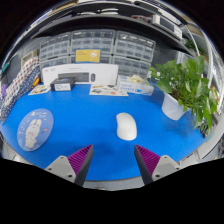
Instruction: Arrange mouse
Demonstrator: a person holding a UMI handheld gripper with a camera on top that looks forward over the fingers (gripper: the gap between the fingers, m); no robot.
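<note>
A white computer mouse (126, 126) lies on the blue table top (85, 120), just ahead of my fingers and a little to the right of their midline. My gripper (112, 160) is open and empty, its two purple pads (80, 158) spread wide apart above the table's near edge. Nothing stands between the fingers. The mouse is apart from both fingers.
A round pale mat or pad (35, 129) lies on the table to the left. A potted green plant (187, 88) stands at the right. White boxes and papers (80, 78) line the far edge, with shelving of bins behind.
</note>
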